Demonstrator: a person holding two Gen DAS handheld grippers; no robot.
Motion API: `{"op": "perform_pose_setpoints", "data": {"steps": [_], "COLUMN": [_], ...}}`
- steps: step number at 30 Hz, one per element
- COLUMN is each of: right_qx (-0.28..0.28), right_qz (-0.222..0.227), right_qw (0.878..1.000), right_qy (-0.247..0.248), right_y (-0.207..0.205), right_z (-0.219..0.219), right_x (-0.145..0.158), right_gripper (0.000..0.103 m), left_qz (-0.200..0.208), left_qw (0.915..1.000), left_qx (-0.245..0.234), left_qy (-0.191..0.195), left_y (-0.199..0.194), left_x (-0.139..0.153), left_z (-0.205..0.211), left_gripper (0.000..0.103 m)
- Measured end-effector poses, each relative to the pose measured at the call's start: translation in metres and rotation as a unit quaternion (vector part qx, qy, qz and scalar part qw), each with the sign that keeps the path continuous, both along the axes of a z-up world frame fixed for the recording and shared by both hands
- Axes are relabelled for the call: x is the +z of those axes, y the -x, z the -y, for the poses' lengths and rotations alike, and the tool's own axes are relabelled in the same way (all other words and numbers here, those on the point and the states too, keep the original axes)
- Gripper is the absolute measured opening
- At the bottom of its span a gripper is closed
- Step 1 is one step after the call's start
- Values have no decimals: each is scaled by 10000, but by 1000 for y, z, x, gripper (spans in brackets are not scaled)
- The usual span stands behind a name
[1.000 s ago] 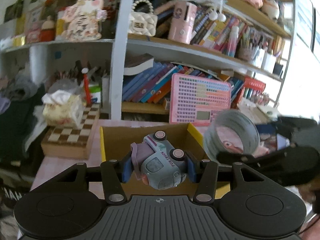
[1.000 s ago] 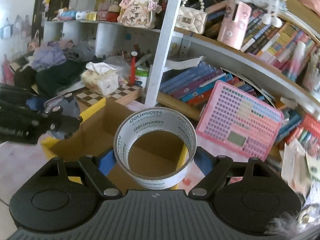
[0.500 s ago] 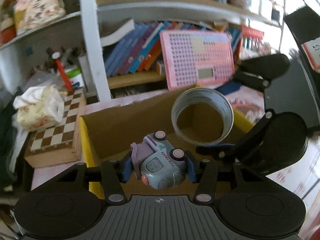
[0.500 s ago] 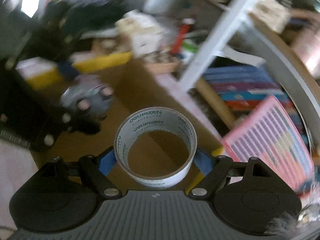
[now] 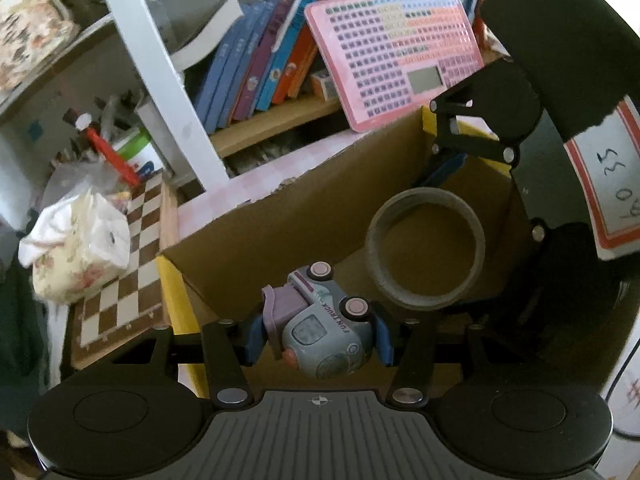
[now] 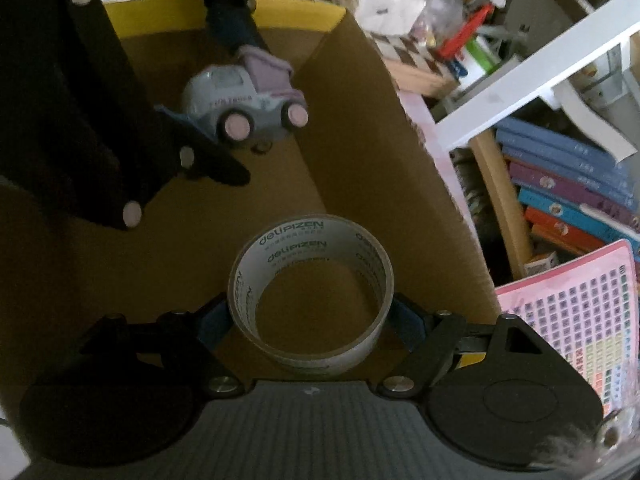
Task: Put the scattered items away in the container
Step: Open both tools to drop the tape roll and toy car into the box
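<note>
Both claws are over the open box (image 5: 280, 232), each loaded. Left claw (image 5: 316, 338) is clamped on the toy truck (image 5: 320, 332); right claw (image 6: 310, 320) is clamped on the tape roll (image 6: 310, 292) across its outer wall.

Step in hand, as I read it: lower and release inside the box. Do it well: get each item low and clear of the cardboard walls before letting go. Drop them apart: truck toward the yellow-edged corner (image 6: 296, 8), tape on the bare floor near the right wall. Mind the two claws crowding each other in there.

Orientation: truck is on its side in the grip, wheels up toward the lens, long axis across the pads (image 5: 256, 336), purple bed to the left. The tape's bore runs roughly along the right claw's pointing line, so the floor shows through it.
</note>
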State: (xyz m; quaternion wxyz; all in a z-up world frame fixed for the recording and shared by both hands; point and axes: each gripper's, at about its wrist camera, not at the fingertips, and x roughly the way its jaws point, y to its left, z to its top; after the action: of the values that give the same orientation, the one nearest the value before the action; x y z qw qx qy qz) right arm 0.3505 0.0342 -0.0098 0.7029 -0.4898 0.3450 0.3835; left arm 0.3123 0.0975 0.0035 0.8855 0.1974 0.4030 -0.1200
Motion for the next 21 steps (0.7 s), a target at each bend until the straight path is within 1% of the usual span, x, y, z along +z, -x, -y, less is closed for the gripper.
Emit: {"op": "perform_pose_setpoints", "data": {"steps": [4,6,8,9,11,12,13,16,21], "right_qx": [-102,-108,-107,-109,-116,-115,-111,-52,-59], "right_qz": [-132,-168,-109,-94,-101,-105,-90,88,186], "right_qw": [9999,9998,9999,9999,9998,9997,9997,9996,9990], "right_qy": [-5,-56,-76,-93,-145,-171,-193,-263,-397], "right_y": [-8,-9,-9,-9,-9,-8,-7,-1,6], "right_z": [3,4,3,2,2,2,2,2,2], "right_x": [-6,-5,-4,-4,-3,-3,-3,0,10], "right_gripper": [82,82,82,82,82,83,85,90,92], "left_qz": [-178,-259,-303,-276,-242,-240,-228,-165,16], "left_qw": [9991,9986,9984,9984,9986,9987,9988,9986,9985], "left_qx": [-245,-282,-275,-270,-216,-179,-158,-179,-222], "left_qy": [-302,-366,-398,-425,-429,-410,-411,-471,-507], "left_y": [-11,-15,-18,-19,-20,-20,-20,-15,-4], "left_x": [-9,-13,-15,-15,-14,-13,-13,-10,-2], "left_z": [7,9,11,11,10,9,9,12,16], "left_gripper": [52,52,53,54,62,68,71,72,73]}}
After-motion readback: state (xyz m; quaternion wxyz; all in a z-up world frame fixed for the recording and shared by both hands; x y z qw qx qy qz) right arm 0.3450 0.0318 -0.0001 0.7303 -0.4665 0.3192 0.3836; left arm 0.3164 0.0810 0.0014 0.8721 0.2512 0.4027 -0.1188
